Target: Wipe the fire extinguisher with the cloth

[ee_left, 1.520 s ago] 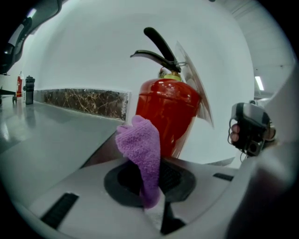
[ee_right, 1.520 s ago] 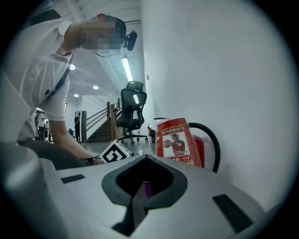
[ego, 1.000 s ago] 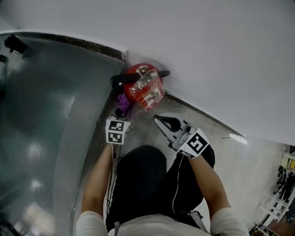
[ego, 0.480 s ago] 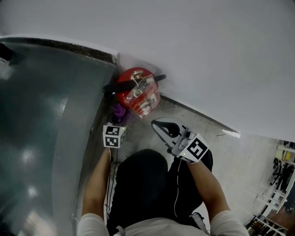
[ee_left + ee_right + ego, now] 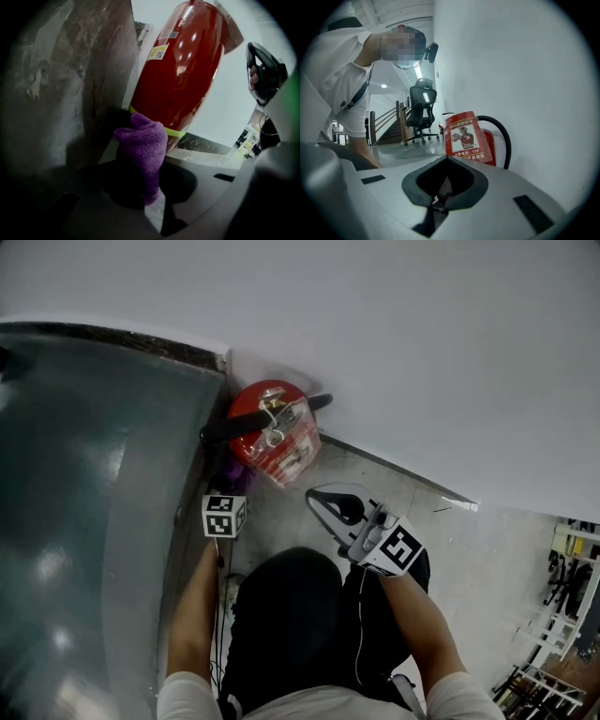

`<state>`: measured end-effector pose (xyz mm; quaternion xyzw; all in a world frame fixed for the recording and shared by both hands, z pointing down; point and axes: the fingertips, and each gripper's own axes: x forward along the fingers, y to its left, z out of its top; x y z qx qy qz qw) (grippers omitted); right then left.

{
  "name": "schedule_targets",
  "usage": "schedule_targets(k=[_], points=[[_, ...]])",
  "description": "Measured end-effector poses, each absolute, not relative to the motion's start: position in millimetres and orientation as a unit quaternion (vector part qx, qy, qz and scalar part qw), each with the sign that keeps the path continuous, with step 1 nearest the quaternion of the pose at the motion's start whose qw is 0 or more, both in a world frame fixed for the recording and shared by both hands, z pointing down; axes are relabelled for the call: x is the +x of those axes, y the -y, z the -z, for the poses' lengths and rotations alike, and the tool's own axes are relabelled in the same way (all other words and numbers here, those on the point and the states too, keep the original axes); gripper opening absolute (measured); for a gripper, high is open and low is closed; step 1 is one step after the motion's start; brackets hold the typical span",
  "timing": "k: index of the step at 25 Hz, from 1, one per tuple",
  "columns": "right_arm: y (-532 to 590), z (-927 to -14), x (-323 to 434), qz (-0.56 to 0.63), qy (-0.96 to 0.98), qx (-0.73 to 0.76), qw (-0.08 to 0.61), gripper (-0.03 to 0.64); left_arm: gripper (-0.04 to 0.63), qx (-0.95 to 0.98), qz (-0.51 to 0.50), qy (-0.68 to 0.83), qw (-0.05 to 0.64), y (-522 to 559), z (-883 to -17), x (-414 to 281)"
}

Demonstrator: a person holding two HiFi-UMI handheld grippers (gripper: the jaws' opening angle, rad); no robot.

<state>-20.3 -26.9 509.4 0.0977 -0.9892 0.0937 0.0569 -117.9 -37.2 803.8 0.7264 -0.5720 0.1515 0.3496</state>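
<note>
The red fire extinguisher (image 5: 272, 432) stands in the corner between the white wall and a dark panel, its black hose (image 5: 234, 425) across the top. My left gripper (image 5: 230, 491) is shut on a purple cloth (image 5: 235, 468) low against the cylinder's left side. In the left gripper view the cloth (image 5: 143, 150) bunches between the jaws of the left gripper (image 5: 150, 187), next to the yellow band at the foot of the extinguisher (image 5: 183, 70). My right gripper (image 5: 330, 504) hovers to the right, shut and empty. The right gripper (image 5: 443, 187) faces the extinguisher's label (image 5: 465, 135).
A dark glossy panel (image 5: 94, 502) fills the left; the white wall (image 5: 422, 352) runs behind. Tiled floor (image 5: 469, 559) lies to the right, with racks (image 5: 572, 615) at the far edge. An office chair (image 5: 422, 108) and a staircase (image 5: 389, 126) stand beyond.
My left gripper has sunk down along the extinguisher's left side with the cloth in it. The right gripper has stayed about where it was.
</note>
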Motion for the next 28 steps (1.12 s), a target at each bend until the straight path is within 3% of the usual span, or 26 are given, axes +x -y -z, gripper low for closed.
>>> schedule_targets(k=[8, 28], points=[[28.5, -508.6, -18.2, -0.088, 0.99, 0.099, 0.055, 0.014, 0.051, 0.722, -0.153, 0.574, 0.356, 38.4, -806.0, -115.8], [12.3, -497.6, -24.1, -0.089, 0.995, 0.041, 0.014, 0.014, 0.051, 0.718, -0.114, 0.598, 0.337, 36.1, -702.0, -118.1]])
